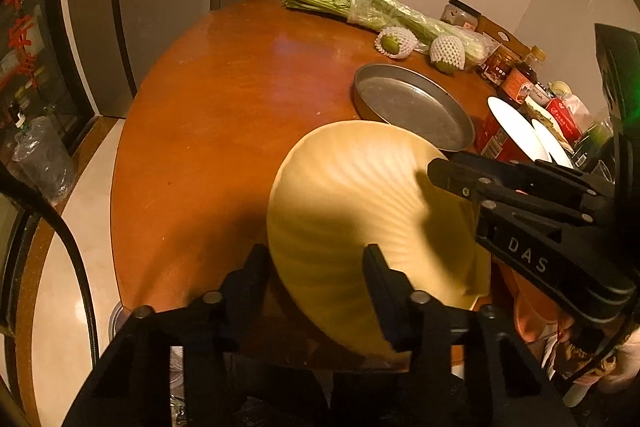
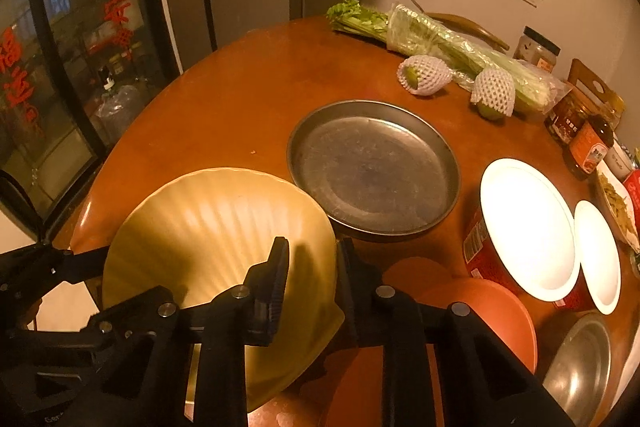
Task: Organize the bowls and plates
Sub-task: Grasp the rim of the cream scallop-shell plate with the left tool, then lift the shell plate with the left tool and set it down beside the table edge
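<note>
Two grippers meet on one yellow ribbed plate point(image 2: 216, 227), which sits tilted over the near edge of the round wooden table point(image 1: 224, 115). The right gripper point(image 2: 312, 279) is clamped on the plate's right rim, one finger on each face. The left gripper point(image 1: 316, 283) straddles the opposite rim — whether its pads press is unclear. Just beyond the plate lies a metal pan point(image 2: 372, 167); to the right stand two white-lined bowls point(image 2: 528, 227) and an orange plate point(image 2: 480, 311).
</note>
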Demonstrator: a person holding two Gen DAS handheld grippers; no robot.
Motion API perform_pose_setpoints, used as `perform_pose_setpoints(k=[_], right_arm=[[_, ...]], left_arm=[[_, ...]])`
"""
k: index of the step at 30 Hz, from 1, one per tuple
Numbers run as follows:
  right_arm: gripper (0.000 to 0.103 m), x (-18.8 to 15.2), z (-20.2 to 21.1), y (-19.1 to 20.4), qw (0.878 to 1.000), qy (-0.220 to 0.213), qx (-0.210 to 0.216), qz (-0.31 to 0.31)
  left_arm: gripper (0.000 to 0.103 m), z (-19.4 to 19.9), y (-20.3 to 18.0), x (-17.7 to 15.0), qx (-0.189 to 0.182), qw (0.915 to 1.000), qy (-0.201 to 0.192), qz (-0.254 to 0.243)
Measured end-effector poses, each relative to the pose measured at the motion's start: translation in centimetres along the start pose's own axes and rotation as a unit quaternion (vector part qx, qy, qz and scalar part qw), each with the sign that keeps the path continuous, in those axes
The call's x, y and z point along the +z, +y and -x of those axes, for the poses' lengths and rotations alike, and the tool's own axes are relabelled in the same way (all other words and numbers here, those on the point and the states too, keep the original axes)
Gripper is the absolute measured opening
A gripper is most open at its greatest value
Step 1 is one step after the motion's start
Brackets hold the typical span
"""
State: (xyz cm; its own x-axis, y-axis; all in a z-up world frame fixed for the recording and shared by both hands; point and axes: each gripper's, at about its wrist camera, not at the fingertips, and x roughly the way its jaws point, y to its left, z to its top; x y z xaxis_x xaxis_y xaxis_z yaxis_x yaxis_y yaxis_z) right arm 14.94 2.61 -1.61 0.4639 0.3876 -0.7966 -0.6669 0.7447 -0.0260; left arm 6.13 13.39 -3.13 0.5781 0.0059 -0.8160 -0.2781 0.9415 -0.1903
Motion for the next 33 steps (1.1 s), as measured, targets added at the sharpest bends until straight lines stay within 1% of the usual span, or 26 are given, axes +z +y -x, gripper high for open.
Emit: perform_pose_setpoints(k=[1,3,5,8,14,19,26,33], right_arm=[[0.023,0.0,0.0,0.0,1.000,0.000,0.002,0.002],[0.023,0.1,-0.1,0.1,1.000,0.002,0.004,0.001],[0.023,0.1,-0.2,0.2,1.000,0.005,0.001,0.002],[0.023,0.1,-0.2,0.0,1.000,0.008,0.001,-0.003],[0.024,-0.2,0.2,0.1,1.000,0.013,0.007,-0.017],[0.024,-0.7,0.6,0.3,0.999,0.016,0.012,-0.027],[0.024,-1.3,1.1,0.8,0.999,0.017,0.019,-0.044],[0.024,-1.8,1.5,1.7,0.997,0.018,0.034,-0.059]], left_arm=[[0.039,-0.1,0.0,0.1,0.000,1.0000,-0.001,0.002],[0.035,-0.2,0.1,0.3,0.001,1.0000,-0.003,0.006],[0.030,-0.3,0.4,0.5,0.003,0.9999,-0.005,0.010],[0.025,-0.6,1.1,1.0,0.002,0.9999,-0.006,0.015],[0.025,-1.2,2.0,2.4,0.003,0.9999,0.003,0.014],[0.025,-1.6,2.3,4.0,0.012,0.9999,-0.003,0.004],[0.025,-2.5,2.8,6.1,0.013,0.9999,-0.006,-0.007],[0.028,-3.1,2.9,8.0,0.019,0.9994,-0.008,-0.029]])
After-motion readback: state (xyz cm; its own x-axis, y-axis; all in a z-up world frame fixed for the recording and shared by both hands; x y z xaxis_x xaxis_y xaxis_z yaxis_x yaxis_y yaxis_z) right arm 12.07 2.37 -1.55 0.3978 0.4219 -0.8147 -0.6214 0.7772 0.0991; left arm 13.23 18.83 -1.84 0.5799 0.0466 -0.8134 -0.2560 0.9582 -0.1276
